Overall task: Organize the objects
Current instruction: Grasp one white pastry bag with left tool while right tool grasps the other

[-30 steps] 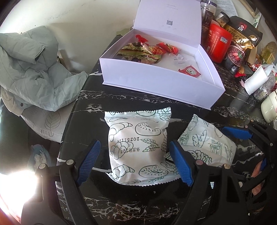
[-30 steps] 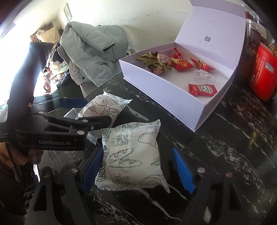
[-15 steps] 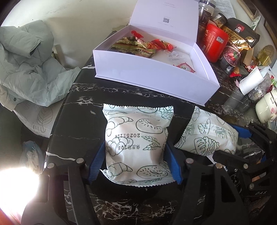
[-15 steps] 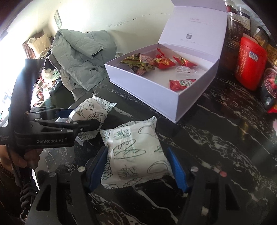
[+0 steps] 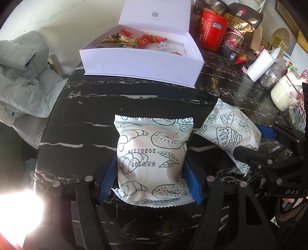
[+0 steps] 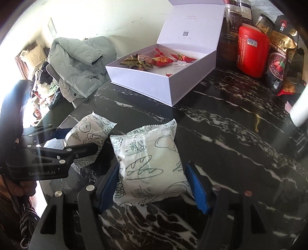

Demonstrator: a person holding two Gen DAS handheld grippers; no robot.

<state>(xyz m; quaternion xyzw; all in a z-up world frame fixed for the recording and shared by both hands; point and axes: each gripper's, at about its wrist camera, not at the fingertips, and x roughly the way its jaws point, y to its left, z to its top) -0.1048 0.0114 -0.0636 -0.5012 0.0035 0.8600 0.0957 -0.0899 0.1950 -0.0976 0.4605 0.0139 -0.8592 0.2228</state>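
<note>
Left wrist: left hand-held gripper (image 5: 151,179) clamps bread packet (image 5: 152,159).

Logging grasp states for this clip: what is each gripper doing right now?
Left gripper: closed on the date-stamped bread packet.
Right gripper: closed on the second bread packet.

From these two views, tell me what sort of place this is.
Probably a lived-in home, at a dining table: black marble top crowded with food tins and snack bags, and a jacket dumped on a chair.
</note>
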